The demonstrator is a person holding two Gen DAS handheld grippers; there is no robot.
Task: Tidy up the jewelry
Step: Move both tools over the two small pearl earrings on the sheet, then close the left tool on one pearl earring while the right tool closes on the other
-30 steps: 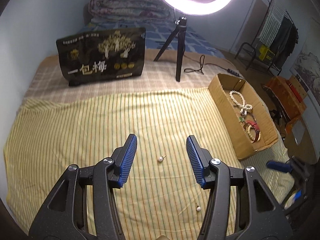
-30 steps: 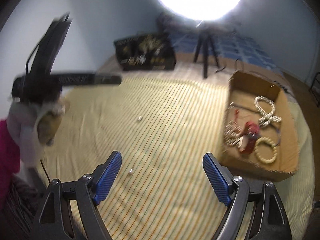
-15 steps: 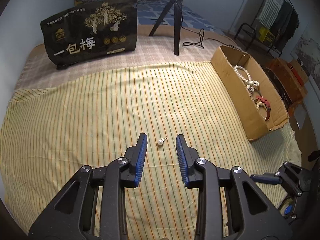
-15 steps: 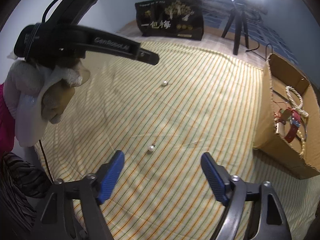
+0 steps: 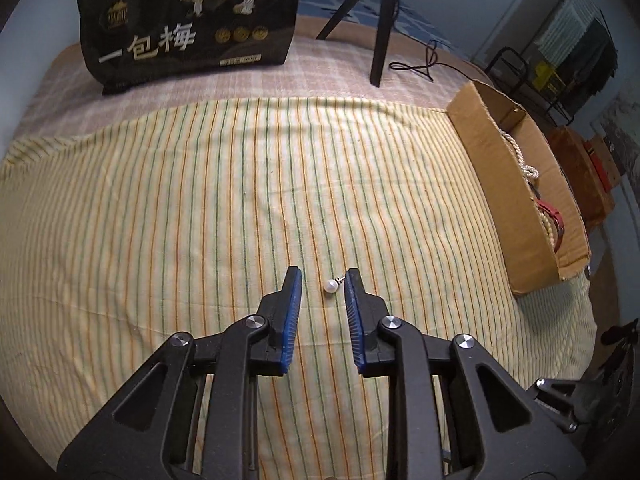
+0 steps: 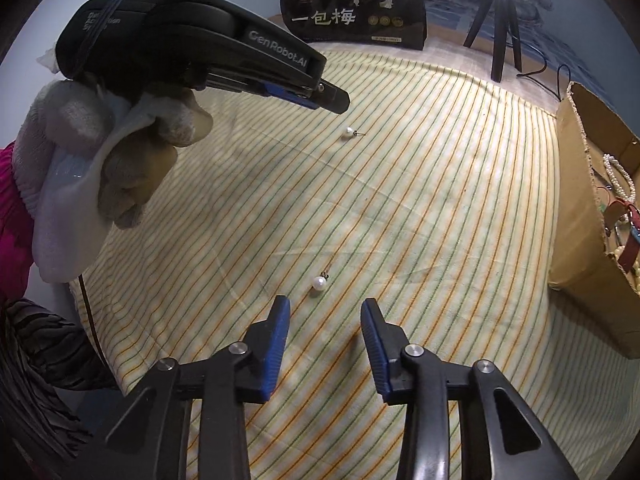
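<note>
Left gripper (image 5: 322, 280) fingers narrowly parted; right gripper (image 6: 325, 309) wider.

cloth (image 5: 180, 216): pale yellow w/ thin green & orange stripes
earrings (image 5: 331, 286) (image 6: 319, 282): white pearls, dark posts
box (image 5: 500, 184): brown cardboard
bag (image 5: 188, 20): black, gold trees, white lettering
left gripper (image 5: 323, 292): black, blue pads
glove (image 6: 100, 152): grey-white
sleeve (image 6: 14, 208): magenta

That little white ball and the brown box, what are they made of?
Ball: looks like a glossy pearl or imitation, round with a bright highlight, on a thin dark metal-looking post. Box: matte corrugated cardboard, judging by its brown, ragged edges.
</note>
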